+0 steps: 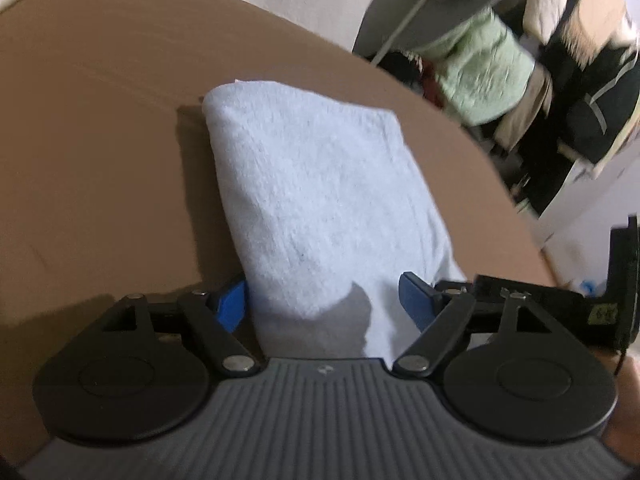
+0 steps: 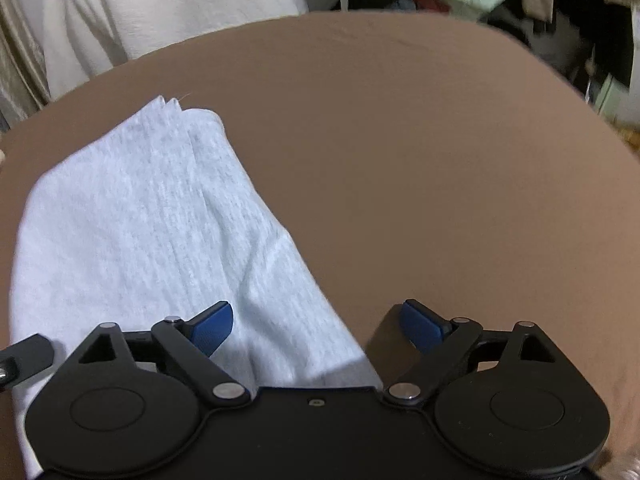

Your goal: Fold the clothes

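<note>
Both tongs (image 1: 322,300) (image 2: 318,326) agape, tilted over cloth (image 1: 316,200).

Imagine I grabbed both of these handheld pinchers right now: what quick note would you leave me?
Left gripper: open, straddling the near end of the folded pale garment, not pinching it.
Right gripper: open over the garment's right edge, holding nothing.
The garment lies folded into a narrow stack on the brown table.
Done: it looks mostly folded.
Left: possibly a last fold or tidy; hard to tell.
</note>
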`<state>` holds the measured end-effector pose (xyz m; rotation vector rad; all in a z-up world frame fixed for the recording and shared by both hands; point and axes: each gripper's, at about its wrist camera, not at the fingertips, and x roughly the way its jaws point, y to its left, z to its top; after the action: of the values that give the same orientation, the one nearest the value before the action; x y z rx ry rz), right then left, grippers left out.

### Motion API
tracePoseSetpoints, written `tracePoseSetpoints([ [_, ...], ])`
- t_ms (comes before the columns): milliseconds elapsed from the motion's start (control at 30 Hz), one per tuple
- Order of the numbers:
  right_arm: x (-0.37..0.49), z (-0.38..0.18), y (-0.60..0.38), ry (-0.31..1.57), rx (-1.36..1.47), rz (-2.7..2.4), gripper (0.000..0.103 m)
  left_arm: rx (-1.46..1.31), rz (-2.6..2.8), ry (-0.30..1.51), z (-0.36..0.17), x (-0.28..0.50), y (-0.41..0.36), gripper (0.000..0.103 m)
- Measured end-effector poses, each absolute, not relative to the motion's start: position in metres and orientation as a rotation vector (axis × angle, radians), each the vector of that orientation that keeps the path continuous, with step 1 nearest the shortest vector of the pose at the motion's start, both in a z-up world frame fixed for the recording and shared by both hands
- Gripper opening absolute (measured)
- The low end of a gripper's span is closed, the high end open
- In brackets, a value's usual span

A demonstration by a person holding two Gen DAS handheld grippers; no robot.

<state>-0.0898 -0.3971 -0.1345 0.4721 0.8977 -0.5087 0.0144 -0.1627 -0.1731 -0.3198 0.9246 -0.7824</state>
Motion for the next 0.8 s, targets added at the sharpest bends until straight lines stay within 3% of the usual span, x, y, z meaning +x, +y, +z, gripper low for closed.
tracePoseSetpoints([
  [200, -0.112, -0.102, -0.409, 0.852, 0.593, -0.359, 0.093, -0.441, -0.790, 0.930, -0.176, 0.021, -0.154, 0.079],
  [300, -0.114, -0.077, -0.387, 0.955, 0.272, -0.286, 0.093, -0.386, -0.800, 0.911, -0.169, 0.018, -0.160, 0.079],
  [367, -0.119, -0.060, -0.370, 0.926, -0.023, -0.236, 0.094, -0.363, -0.797, 0.917, -0.166, 0.018, -0.163, 0.079],
  [433, -0.114, -0.053, -0.376, 0.884, -0.138, -0.167, 0.096, -0.359, -0.787, 0.929, -0.164, 0.019, -0.164, 0.079],
  [600, -0.071, -0.093, -0.428, 1.000, 0.228, -0.077, 0.095, -0.261, -0.724, 0.939, -0.150, 0.017, -0.158, 0.079],
  [800, -0.062, -0.107, -0.438, 1.049, 0.123, 0.022, 0.093, -0.264, -0.771, 0.937, -0.124, 0.028, -0.157, 0.081],
])
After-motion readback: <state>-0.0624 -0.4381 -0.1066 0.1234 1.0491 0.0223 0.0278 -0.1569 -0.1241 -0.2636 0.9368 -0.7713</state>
